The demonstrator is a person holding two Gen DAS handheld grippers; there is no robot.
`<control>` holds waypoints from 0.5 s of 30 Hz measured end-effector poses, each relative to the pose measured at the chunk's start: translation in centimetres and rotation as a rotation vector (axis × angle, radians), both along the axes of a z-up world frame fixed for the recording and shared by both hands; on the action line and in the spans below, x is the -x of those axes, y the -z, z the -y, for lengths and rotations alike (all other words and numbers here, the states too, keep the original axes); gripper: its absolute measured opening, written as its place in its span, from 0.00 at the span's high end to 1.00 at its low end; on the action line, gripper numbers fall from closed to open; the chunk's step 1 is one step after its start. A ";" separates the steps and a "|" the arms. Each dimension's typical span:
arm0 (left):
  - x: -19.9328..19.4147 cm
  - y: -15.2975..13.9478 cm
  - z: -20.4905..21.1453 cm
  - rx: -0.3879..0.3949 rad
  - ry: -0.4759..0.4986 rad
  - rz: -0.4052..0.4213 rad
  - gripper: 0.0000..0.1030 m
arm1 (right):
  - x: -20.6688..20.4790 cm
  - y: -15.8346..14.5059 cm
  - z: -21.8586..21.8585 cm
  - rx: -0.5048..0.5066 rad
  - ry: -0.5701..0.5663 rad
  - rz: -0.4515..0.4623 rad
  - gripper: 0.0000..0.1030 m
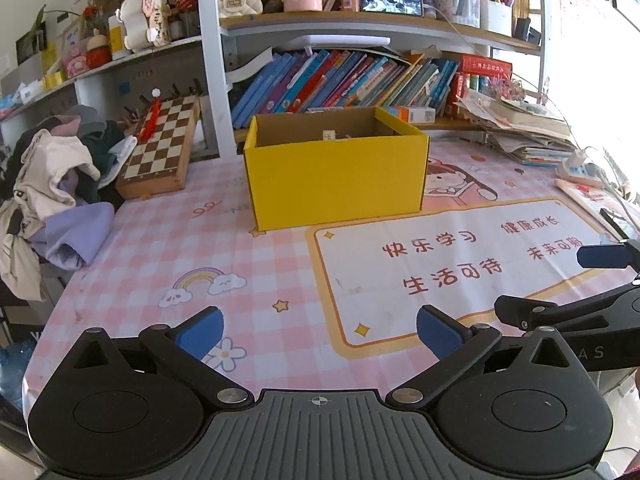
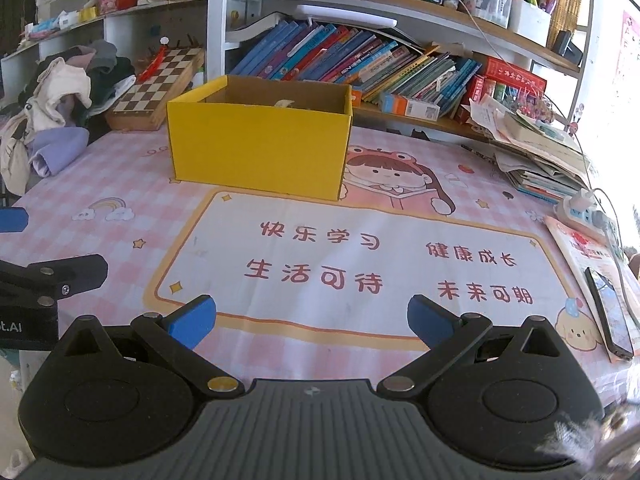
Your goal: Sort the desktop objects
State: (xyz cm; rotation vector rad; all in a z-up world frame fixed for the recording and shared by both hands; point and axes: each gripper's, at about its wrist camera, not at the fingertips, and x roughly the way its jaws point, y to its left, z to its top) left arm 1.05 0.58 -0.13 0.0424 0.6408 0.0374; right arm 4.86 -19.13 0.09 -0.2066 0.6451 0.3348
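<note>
Left wrist view shows the left gripper held low over the surface, which wears a pink checked cloth with a rainbow and red letters on it. Its blue jaws are wide apart and hold nothing. A yellow box sits well ahead of the jaws, about straight in front, with its top open. Small pale things lie inside it, but they are too small to name. A chess board leans just left of the box, and a pile of clothes lies further left at the edge. Rows of books stand on the shelf behind the box. The right gripper pokes in from the right side. Right wrist view shows the right gripper low over the same cloth, with its blue jaws also wide apart and bare. The yellow box is well ahead of these jaws and a little to the left. A dark phone lies at the right edge of the surface, on top of a thin booklet. A white power strip sits near it, further back.
</note>
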 end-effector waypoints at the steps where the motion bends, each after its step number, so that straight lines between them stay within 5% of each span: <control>1: 0.0 0.0 0.0 0.002 0.003 -0.001 0.00 | 0.0 0.0 0.0 -0.001 0.001 0.000 0.00; 15: 0.2 0.1 0.2 -0.004 0.010 -0.006 0.00 | 0.0 0.2 0.5 -0.002 -0.009 -0.002 0.00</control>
